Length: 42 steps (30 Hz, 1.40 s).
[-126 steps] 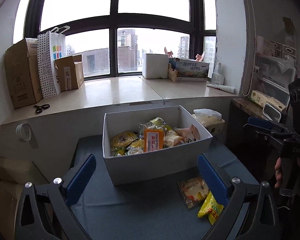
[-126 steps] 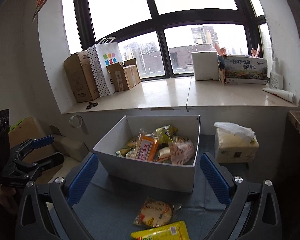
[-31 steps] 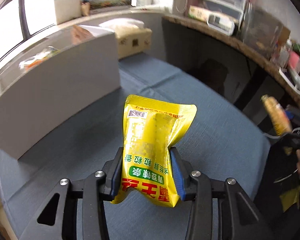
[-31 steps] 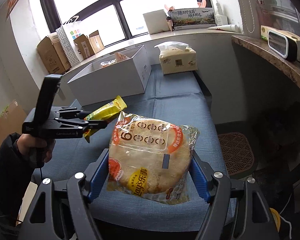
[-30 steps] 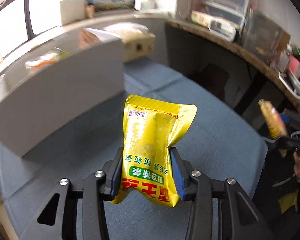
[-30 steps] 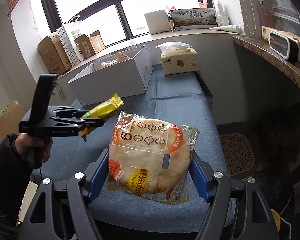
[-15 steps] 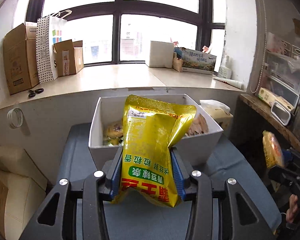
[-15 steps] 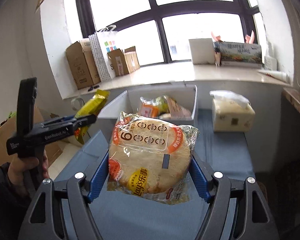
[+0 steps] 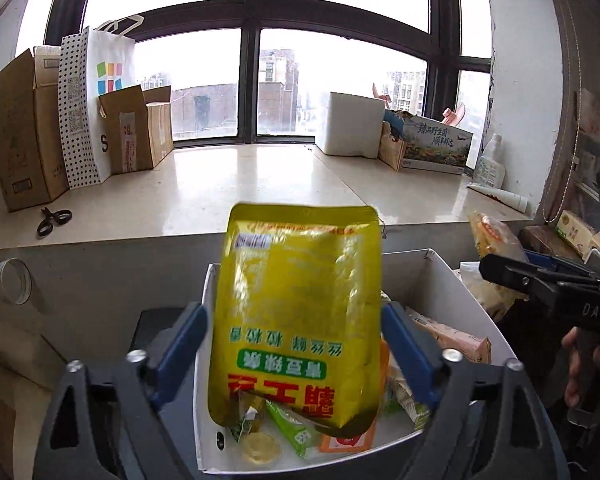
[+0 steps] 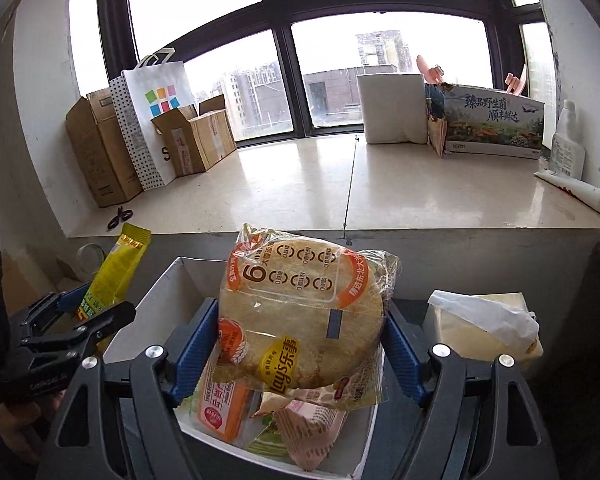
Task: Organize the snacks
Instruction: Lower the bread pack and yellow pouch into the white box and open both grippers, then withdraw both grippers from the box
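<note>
Left gripper [image 9: 296,344] is over the white box [image 9: 456,284], jaws spread wide. The yellow snack pouch [image 9: 296,312] sits between the blue pads [image 9: 182,340] with a gap visible on the left side; the right pad is at the pouch edge, contact unclear. Pouch is blurred, printed text upside down, its lower end over the packets in the box. In the right wrist view the same pouch [image 10: 112,276] sticks up from the left gripper [image 10: 88,312], beside the box's left wall [image 10: 148,312].

Box contents: mixed packets, among them an orange packet [image 10: 220,408] and a pink wrapper [image 10: 308,436].

Right gripper [image 10: 300,344] clamps the round bread packet [image 10: 300,312] between its pads, held upright above the open box.

Right of the box: tissue pack [image 10: 488,328], just beside it. Behind everything, the windowsill [image 10: 300,184] carries cardboard boxes [image 10: 100,148], a spotted paper bag [image 10: 148,120] and scissors [image 10: 120,216].
</note>
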Tool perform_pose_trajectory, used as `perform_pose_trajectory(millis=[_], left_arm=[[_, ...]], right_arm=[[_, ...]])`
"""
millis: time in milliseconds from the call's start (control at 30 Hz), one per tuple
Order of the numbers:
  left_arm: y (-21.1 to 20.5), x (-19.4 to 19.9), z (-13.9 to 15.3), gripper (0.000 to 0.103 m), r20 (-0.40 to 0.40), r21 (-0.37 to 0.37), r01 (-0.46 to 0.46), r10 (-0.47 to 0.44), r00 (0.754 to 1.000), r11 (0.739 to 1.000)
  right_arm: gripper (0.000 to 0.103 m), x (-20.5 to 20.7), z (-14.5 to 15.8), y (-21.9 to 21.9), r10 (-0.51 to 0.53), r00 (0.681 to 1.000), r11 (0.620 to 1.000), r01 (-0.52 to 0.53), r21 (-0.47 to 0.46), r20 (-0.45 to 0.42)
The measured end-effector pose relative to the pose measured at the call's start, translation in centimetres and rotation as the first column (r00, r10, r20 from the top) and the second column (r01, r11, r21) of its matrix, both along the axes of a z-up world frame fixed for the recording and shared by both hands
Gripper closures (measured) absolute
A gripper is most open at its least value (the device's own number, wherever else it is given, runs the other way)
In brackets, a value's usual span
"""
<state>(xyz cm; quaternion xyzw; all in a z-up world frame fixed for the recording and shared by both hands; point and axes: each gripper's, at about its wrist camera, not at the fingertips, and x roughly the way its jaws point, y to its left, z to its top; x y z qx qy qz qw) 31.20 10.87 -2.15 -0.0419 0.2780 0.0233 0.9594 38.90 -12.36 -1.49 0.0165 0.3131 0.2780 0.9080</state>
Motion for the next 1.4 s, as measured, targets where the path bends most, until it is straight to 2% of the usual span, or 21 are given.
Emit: perform_pose_trajectory(millis=[67, 233, 400, 500, 633, 667, 800, 900, 1000, 1133, 1233, 1300, 1400], left_arm=[[-0.2, 0.3, -0.2, 0.0, -0.015, 0.031, -0.006, 0.006, 1.0, 0.999], [0.1, 0.0, -1.3, 0.0, -0.052, 0.002, 0.005, -0.005, 0.999, 1.0], [-0.4, -2.3, -1.0, 0.0, -0.008, 0.034, -0.001, 0.002, 1.0, 0.999], [-0.9, -4.4, 0.1, 0.0, 0.019, 0.033, -0.007, 0.006, 1.0, 0.999], [-1.8, -8.2, 2.1, 0.0, 0.088, 0.122, -0.104, 0.093, 0.992, 0.987], [-2.0, -9.2, 2.4, 0.0, 0.097, 0.124, -0.122, 0.11, 0.989, 0.985], [-1.8, -13.2, 3.7, 0.0, 0.069, 0.012, -0.072, 0.071, 0.995, 0.997], [-2.5, -17.1, 4.1, 0.0, 0.073, -0.02, -0.043, 0.045, 0.996, 0.999], [-3.6, -21.3, 4.7, 0.0, 0.104, 0.012, -0.072, 0.07, 0.992, 0.997], [-4.9, -26.6, 5.4, 0.0, 0.132, 0.039, -0.094, 0.089, 0.987, 0.995], [-5.8, -29.6, 5.2, 0.0, 0.107, 0.007, -0.087, 0.086, 0.991, 0.996], [-6.3, -31.4, 4.9, 0.0, 0.085, -0.011, -0.107, 0.107, 0.991, 0.994], [-6.7, -33.4, 4.2, 0.0, 0.038, -0.058, -0.118, 0.12, 0.992, 0.991]], right_arm=[[0.0, 0.8, -0.9, 0.2, -0.018, 0.999, 1.0, 0.018, -0.021, -0.028], [0.0, 1.0, -1.9, -1.2, -0.046, 0.997, 0.997, 0.05, 0.066, -0.061], [0.0, -0.2, -1.5, -1.8, -0.039, 0.999, 0.995, 0.041, 0.094, -0.031], [0.0, -1.8, -0.7, -1.8, -0.032, 0.999, 0.997, 0.031, 0.077, 0.009], [0.0, -5.6, 1.0, -2.0, 0.002, 0.996, 0.997, -0.008, 0.077, 0.085], [0.0, -6.8, 1.5, -2.0, 0.006, 0.994, 0.997, -0.014, 0.072, 0.11], [0.0, -12.6, 3.2, -2.3, 0.021, 0.98, 1.0, -0.019, -0.012, 0.196], [0.0, -17.4, 3.8, -3.3, 0.025, 0.97, 1.0, -0.021, -0.017, 0.243], [0.0, -21.4, 3.9, -4.2, 0.018, 0.965, 1.0, -0.011, -0.027, 0.26], [0.0, -25.3, 3.6, -4.9, 0.024, 0.981, 1.0, -0.023, -0.009, 0.191], [0.0, -28.0, 3.6, -5.9, 0.031, 0.982, 0.999, -0.039, 0.037, 0.188], [0.0, -29.9, 3.7, -7.0, -0.023, 0.983, 0.998, 0.011, 0.067, 0.18], [0.0, -32.8, 4.5, -8.4, -0.022, 0.976, 0.997, 0.006, 0.072, 0.215]])
